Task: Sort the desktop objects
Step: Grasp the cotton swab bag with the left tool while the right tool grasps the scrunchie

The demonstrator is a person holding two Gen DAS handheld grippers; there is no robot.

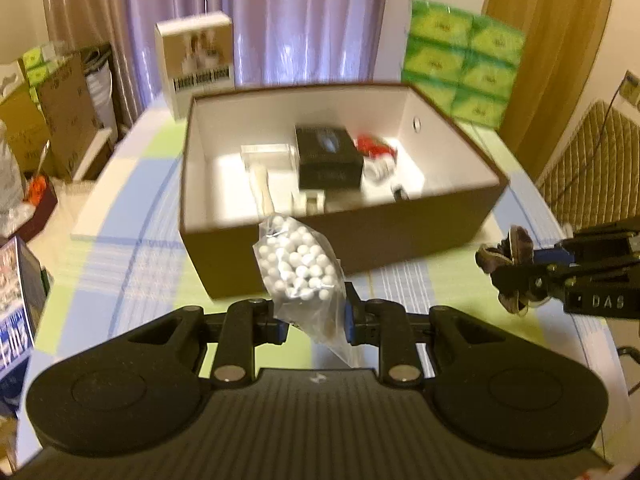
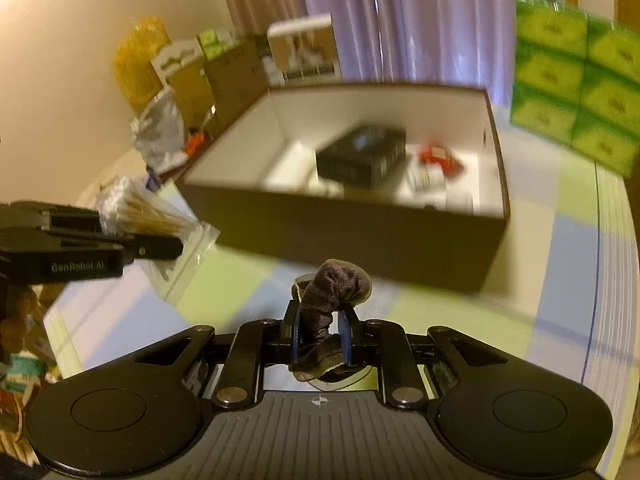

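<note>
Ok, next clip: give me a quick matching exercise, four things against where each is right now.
Things:
1. clear plastic bag of small white balls
2. dark purple fabric scrunchie
3. black rectangular box
4. stack of green packets

Places:
A. inside the open brown cardboard box
B. behind that box, on its right
C. in the left gripper
D. in the right gripper

Pairs: 1-C, 2-D, 3-A, 4-B

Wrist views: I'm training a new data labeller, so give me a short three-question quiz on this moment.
1. True or false: both grippers are empty.
2. What does the left gripper hold? A) black box B) bag of white beads C) red packet
3. Where does the black box lie?

Key: 1. False; the right gripper is shut on a dark scrunchie. 2. B, the bag of white beads. 3. Inside the open brown box.
</note>
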